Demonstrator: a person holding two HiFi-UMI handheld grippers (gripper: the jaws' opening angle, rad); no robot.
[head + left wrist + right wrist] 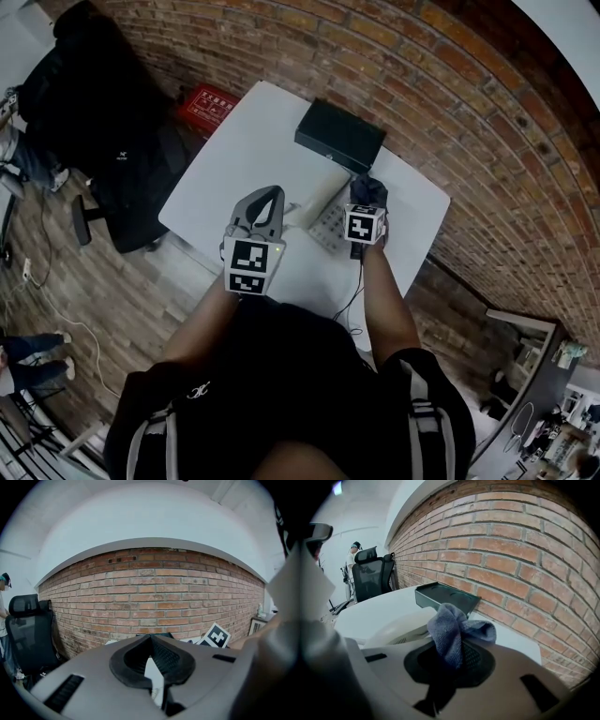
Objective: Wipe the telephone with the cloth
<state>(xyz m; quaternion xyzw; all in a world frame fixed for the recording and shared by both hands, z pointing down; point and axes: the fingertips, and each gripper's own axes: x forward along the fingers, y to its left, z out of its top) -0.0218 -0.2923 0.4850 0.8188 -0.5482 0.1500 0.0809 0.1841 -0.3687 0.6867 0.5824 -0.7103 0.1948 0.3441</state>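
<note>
Your right gripper (457, 654) clamps the cloth (449, 629) over the telephone (398, 627). Your left gripper (151, 641), closed on nothing, hangs over the table's (246, 155) near edge.

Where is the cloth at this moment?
In the right gripper view the blue cloth is clamped in the right claw, close to the telephone, with the black tray beyond it.

No text is reading clearly. The red box (208, 105) beside the white table (244, 150) is carrying white print, but it is showing too small to make out.
</note>
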